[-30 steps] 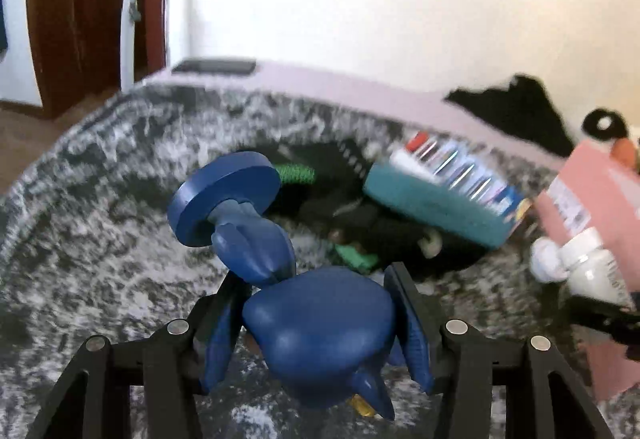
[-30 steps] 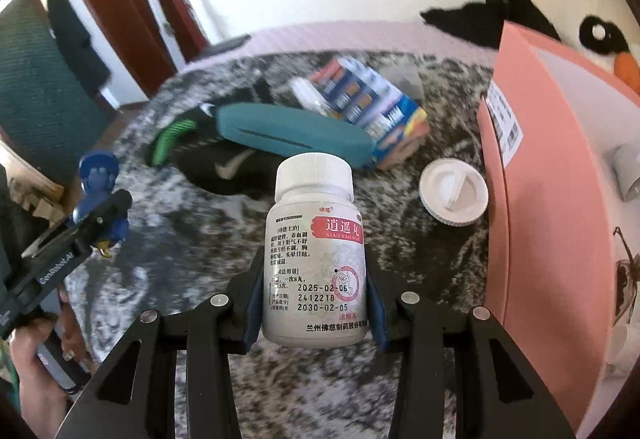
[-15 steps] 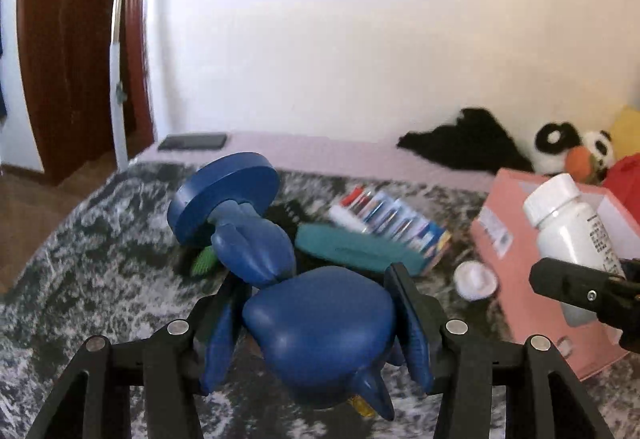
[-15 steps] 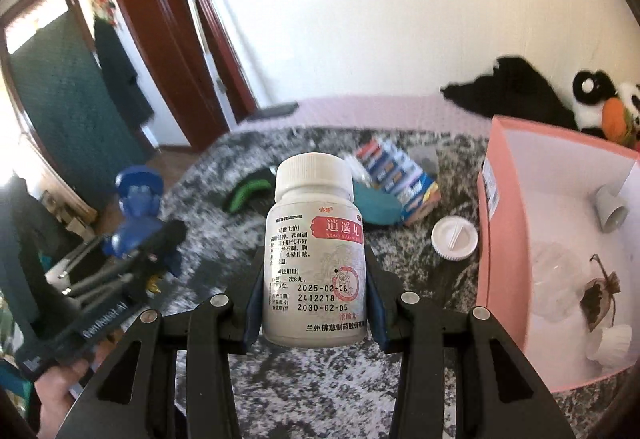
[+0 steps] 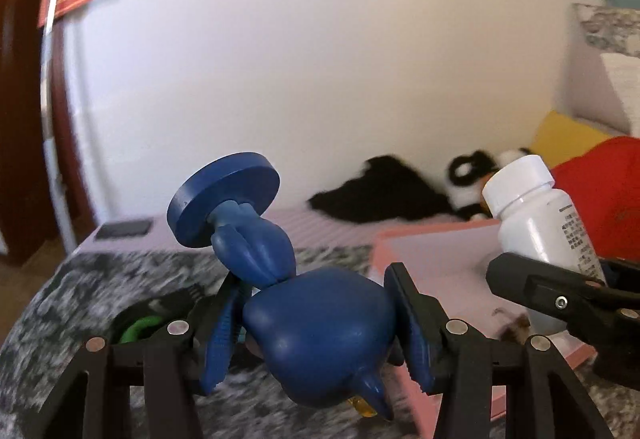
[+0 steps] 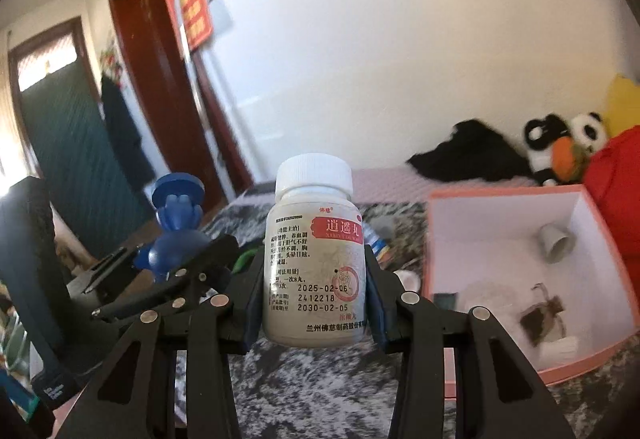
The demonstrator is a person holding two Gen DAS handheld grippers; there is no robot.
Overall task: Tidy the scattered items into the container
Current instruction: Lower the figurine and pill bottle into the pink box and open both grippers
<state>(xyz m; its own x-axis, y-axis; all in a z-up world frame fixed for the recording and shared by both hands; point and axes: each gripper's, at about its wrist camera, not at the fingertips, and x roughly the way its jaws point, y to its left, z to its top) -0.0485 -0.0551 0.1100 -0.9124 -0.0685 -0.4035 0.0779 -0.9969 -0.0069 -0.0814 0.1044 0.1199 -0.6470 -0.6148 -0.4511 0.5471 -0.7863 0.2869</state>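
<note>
The left gripper [image 5: 320,323] is clamped on a smooth, glossy blue plastic figure [image 5: 316,331]: a rounded, bulbous body pinched between the two ribbed blue pads, with lobed feet rising to a flat round disc base [image 5: 224,199] that tilts up and to the left. The right gripper [image 6: 316,299] grips one white plastic pill bottle [image 6: 316,263] upright by its lower half, the jaws pressed against both sides; the bottle is a cylinder with a ribbed white screw cap and a printed label with a red banner and dates. Both are held in the air above a bed covered by a fuzzy, mottled grey-and-white blanket [image 6: 320,383]. Towards the right edge of that blanket sits one square pink cardboard box [image 6: 492,195] with a white interior, open at the top. Inside it I count one small grey cup-shaped piece [image 6: 556,241] lying on its side near the far wall, one dark drawstring pouch [image 6: 540,315] near the front, and some pale items too blurred to tell. Along the bed's far edge by the wall lie a black cloth [image 6: 472,155] and a black-and-white plush toy [image 6: 560,147].
</note>
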